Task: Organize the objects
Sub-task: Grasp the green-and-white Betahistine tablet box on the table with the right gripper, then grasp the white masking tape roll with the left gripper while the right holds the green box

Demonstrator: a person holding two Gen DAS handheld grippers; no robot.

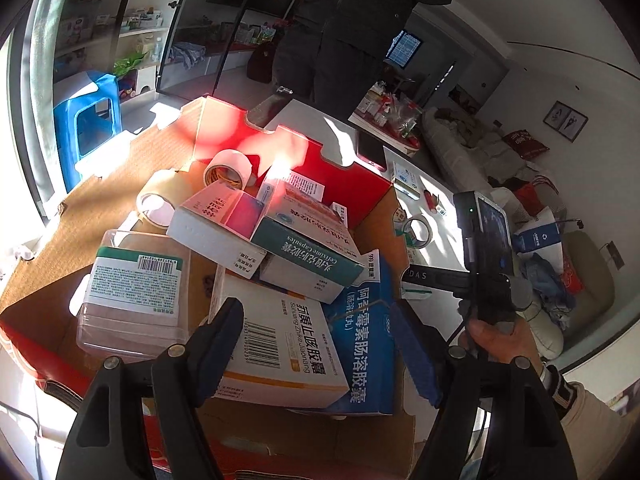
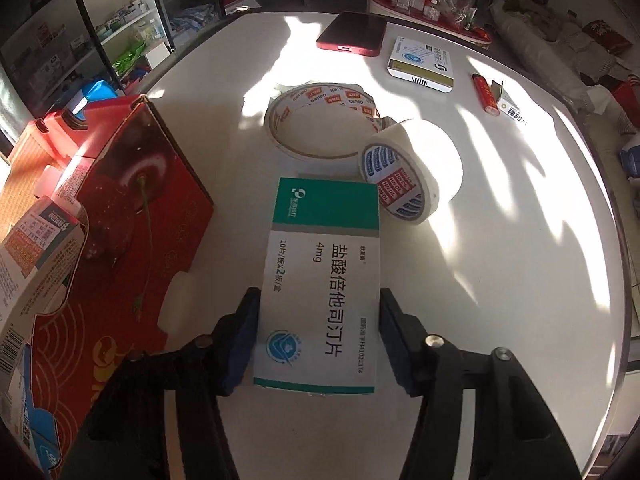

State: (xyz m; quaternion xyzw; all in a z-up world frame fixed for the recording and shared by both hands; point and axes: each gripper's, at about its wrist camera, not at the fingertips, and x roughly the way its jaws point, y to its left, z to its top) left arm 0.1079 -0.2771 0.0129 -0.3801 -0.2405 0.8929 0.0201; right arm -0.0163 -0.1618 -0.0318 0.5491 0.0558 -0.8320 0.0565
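Note:
A red cardboard box (image 1: pixel 362 188) holds several medicine boxes, a clear plastic case (image 1: pixel 132 292) and two tape rolls (image 1: pixel 228 170). My left gripper (image 1: pixel 320 344) hovers open above a white and orange medicine box (image 1: pixel 280 356) and a blue one (image 1: pixel 368 336) in the box. My right gripper (image 2: pixel 318 336) is shut on a white and green medicine box (image 2: pixel 320 280) over the white table (image 2: pixel 500 260), to the right of the red box (image 2: pixel 132 216). The right gripper body also shows in the left wrist view (image 1: pixel 486 256).
On the table lie two tape rolls (image 2: pixel 320 120) (image 2: pixel 412 168), a red phone (image 2: pixel 354 34), a white medicine box (image 2: pixel 422 64), a red lighter (image 2: pixel 486 94) and a small carton (image 2: pixel 512 106). A person stands behind the table. Shelves and a blue stool (image 1: pixel 86 128) stand at the left.

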